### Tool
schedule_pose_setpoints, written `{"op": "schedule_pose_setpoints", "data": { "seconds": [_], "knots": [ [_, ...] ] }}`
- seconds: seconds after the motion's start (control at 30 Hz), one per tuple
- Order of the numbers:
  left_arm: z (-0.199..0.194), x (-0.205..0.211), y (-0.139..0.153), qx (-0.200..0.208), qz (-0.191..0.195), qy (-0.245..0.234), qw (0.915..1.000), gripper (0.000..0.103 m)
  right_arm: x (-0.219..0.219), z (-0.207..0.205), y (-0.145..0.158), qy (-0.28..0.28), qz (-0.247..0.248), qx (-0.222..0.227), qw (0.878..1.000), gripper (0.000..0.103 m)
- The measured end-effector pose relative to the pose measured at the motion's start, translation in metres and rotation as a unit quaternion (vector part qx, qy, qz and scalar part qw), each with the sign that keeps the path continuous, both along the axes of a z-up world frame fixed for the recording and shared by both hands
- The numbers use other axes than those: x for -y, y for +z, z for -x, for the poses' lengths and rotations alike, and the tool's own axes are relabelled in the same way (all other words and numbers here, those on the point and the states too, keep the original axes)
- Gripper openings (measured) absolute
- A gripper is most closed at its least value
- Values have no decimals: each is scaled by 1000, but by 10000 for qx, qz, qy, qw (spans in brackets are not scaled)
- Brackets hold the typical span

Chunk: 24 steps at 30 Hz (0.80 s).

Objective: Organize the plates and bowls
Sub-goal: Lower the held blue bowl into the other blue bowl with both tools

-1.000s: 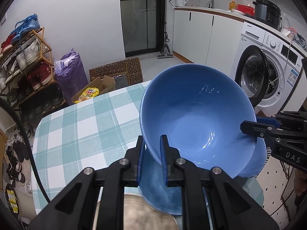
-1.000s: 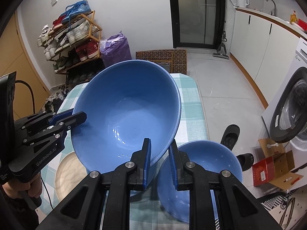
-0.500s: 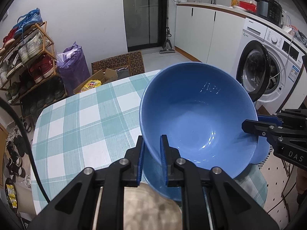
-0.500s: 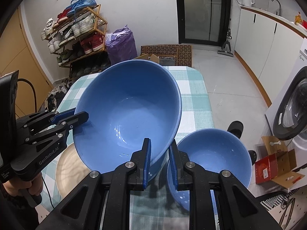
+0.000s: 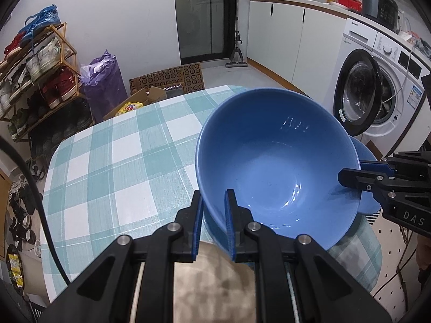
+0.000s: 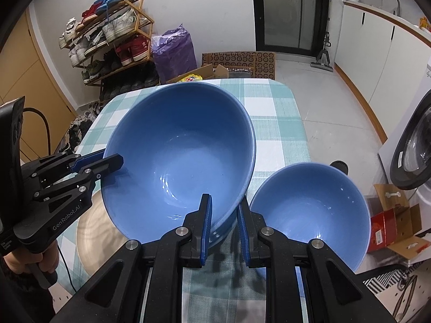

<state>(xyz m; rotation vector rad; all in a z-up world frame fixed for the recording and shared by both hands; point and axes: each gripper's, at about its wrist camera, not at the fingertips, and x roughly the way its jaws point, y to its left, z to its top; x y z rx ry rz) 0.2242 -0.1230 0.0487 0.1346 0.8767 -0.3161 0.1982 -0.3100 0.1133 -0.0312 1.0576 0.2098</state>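
- Above the green-and-white checked counter (image 6: 280,123) we carry the large glossy blue ceramic bowl (image 6: 183,158), tilted, with the left tool (image 5: 212,215) and right tool (image 6: 225,220) each nearly closed, pinching opposite spots on its rim.
- Beside it on the counter sits the smaller blue bowl (image 6: 309,207); if we lower off-line, the two bowls may knock together and chip.
- With thin rim grips on glazed ceramic, uneven lowering may let the large bowl slip or twist out.
- Below the left tool we see a tan round plate (image 6: 91,231), which the large bowl could strike.
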Motion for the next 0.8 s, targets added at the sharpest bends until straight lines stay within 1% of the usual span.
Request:
{"op": "schedule_pose_setpoints", "data": {
  "seconds": [0.5,0.8],
  "knots": [
    [-1,-3,-20,-202,-101,0,9997,14,-5,-7,-26,65,79,-299,9995,19],
    [-4,-2,-30,-312,-153,-12,9994,14,-6,-10,-36,80,121,-400,9991,19]
  ]
}}
